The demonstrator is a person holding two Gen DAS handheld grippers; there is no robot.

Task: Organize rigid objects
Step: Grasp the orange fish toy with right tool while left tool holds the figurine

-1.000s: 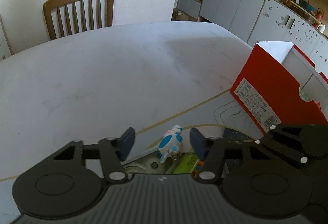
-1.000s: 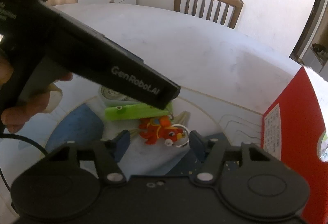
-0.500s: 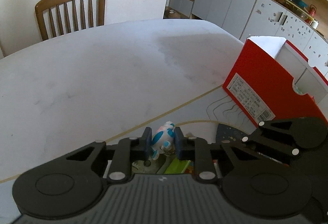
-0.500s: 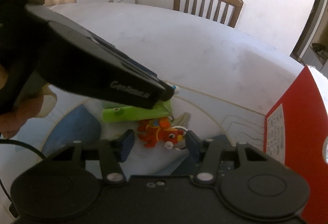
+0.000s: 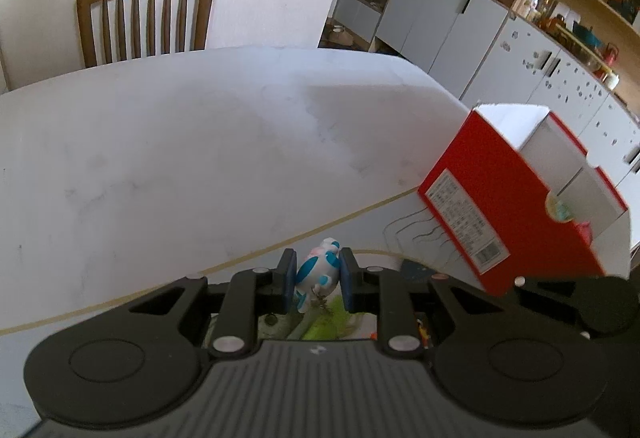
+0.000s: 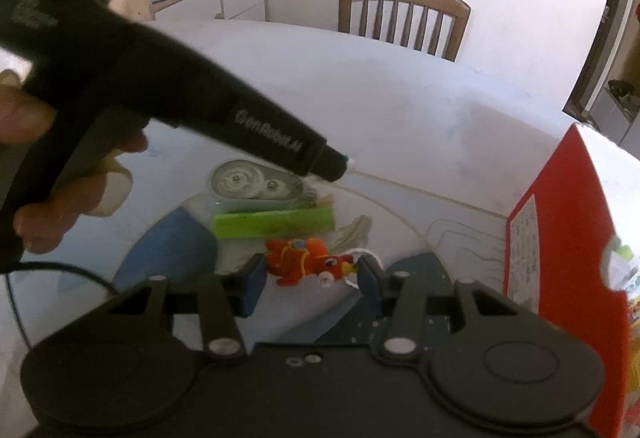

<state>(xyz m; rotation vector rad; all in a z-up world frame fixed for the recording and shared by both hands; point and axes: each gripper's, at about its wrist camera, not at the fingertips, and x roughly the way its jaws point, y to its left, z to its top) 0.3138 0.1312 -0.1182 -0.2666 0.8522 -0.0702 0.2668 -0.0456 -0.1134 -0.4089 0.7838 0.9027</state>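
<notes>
The left gripper (image 5: pixel 316 280) is clamped on the little blue-and-white figurine (image 5: pixel 318 272) just above the mat, the right gripper (image 6: pixel 312 272) brackets the red fish toy (image 6: pixel 308 264) without clearly pinching it, the red box (image 5: pixel 504 205) awaits both, and "GenRobot.AI" marks the handle.

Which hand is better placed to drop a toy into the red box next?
Left. The left gripper is shut on the blue-and-white toy; the red box stands open alongside. The right gripper only straddles the red toy.
</notes>
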